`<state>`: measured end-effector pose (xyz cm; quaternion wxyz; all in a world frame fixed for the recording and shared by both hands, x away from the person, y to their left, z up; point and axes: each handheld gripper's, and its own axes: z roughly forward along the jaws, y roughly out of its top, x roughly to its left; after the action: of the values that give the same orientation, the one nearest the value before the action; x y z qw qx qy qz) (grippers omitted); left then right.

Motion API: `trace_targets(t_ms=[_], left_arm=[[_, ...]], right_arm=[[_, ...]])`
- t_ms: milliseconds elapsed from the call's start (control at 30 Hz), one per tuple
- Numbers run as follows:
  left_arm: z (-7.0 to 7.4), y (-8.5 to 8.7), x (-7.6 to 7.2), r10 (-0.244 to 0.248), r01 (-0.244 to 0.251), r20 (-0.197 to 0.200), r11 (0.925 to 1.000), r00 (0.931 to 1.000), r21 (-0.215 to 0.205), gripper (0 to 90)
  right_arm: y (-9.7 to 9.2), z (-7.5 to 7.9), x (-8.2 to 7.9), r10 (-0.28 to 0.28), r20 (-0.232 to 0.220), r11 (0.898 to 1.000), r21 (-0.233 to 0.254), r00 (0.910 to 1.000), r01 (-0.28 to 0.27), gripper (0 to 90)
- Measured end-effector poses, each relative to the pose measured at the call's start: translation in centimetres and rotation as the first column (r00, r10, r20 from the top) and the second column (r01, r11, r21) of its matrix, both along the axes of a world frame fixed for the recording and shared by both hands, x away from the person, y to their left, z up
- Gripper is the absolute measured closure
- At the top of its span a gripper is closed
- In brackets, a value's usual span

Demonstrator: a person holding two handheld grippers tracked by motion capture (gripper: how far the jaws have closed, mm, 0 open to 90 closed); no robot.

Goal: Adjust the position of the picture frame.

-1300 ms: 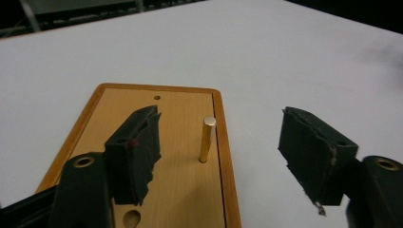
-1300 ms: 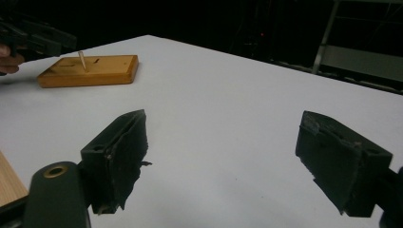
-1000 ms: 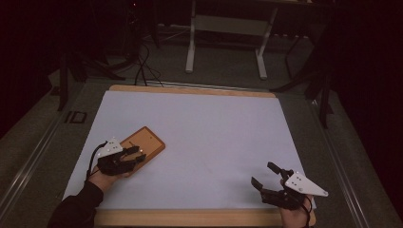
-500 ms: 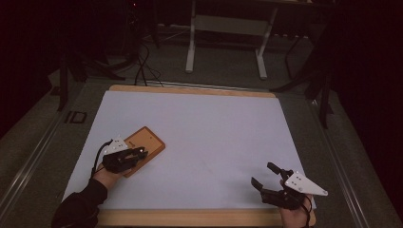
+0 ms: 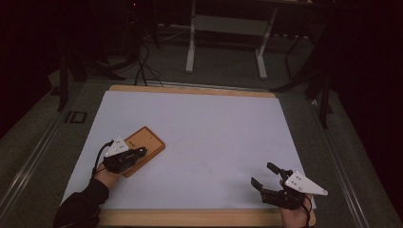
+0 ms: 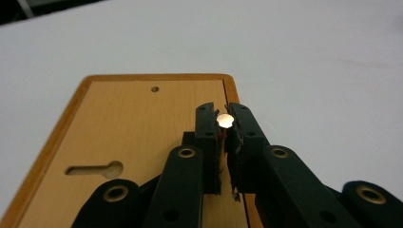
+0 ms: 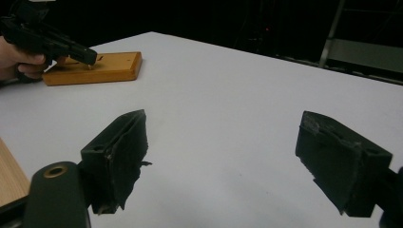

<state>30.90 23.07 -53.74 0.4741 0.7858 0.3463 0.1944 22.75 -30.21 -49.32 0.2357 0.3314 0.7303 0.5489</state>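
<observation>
A: Status check. A flat orange-brown wooden board [image 5: 144,148] with rounded corners is lying on the white sheet that covers the table [image 5: 199,133], near its left front part. The left gripper [image 6: 224,124] is positioned over the board's right edge, and its jaws have just been closing on a small round shiny peg [image 6: 225,120]. The peg is seen pinched between the pads in the left gripper view.

B: So the grasp is made?

A: Judged as made, yes. The peg is clamped at the jaw tips. What is left cannot be fixed from this: lifting, pulling out or seating the peg are all possible. A keyhole-shaped slot [image 6: 95,168] and a small round hole [image 6: 155,89] are cut into the board's face, and neither is occupied.

B: Right side?

A: The right gripper [image 5: 269,175] is held near the table's front right corner, well apart from the board, jaws spread wide with nothing between them. It is judged idle.

B: Anything unclear?

A: The peg's lower part is hidden by the jaws, so whether it sits in a hole or hangs free cannot be told. In the high view the peg is too small to be made out. The room behind the table is dark.
</observation>
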Motion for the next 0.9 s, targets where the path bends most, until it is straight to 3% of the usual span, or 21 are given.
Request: trace_targets(t_ms=[400,667,900], left_arm=[[0.6,0.6,0.3,0.019,-0.021,-0.020,0.9967,0.9996,-0.078,84.3],[1.6,-0.3,0.2,0.015,-0.014,0.006,0.9969,0.9999,-0.077,84.3],[3.9,-1.5,0.6,-0.010,0.013,0.030,0.9972,0.9995,-0.073,84.3]], right_arm=[[0.0,0.0,0.0,0.005,-0.007,1.000,0.000,1.0000,-0.005,17.3],[0.0,-0.1,0.1,0.009,-0.015,1.000,0.003,0.9998,-0.009,17.3],[0.0,-0.1,0.1,0.011,-0.019,1.000,0.008,0.9998,-0.011,17.3]])
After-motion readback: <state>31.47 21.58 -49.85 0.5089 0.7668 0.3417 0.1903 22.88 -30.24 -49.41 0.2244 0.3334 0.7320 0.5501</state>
